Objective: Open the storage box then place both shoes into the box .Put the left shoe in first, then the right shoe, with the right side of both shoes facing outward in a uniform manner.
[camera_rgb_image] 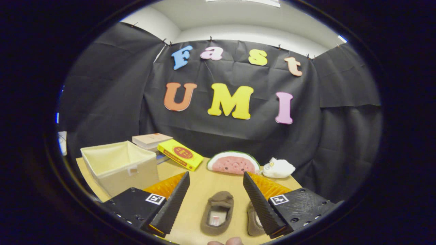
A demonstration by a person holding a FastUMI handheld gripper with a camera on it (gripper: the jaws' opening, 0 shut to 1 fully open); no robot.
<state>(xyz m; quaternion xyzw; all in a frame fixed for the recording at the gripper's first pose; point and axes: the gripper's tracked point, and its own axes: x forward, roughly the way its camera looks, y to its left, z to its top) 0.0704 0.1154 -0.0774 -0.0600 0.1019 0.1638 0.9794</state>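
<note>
- The gripper (pixel 215 195) hangs over the near part of the counter (pixel 201 180), its jaws wide apart and holding nothing.
- A brown shoe (pixel 217 212) lies between them, opening up, toe pointing away; a second brown shoe (pixel 253 221) sits just beside it, partly hidden behind the right finger.
- A fingertip (pixel 226 242) shows at the very near edge.
- Further off, beyond the left finger, stands the cream fabric storage box (pixel 119 166); its top looks already open, so picking up the left shoe is likely the step in hand.
- To do it well, I would centre the jaws across the shoe's sides and close on it alone, clear of its neighbour.
- Beyond lie a watermelon-slice toy (pixel 233 163), a white soft toy (pixel 278 168), a yellow box (pixel 180 154) and a book (pixel 151 140).
</note>
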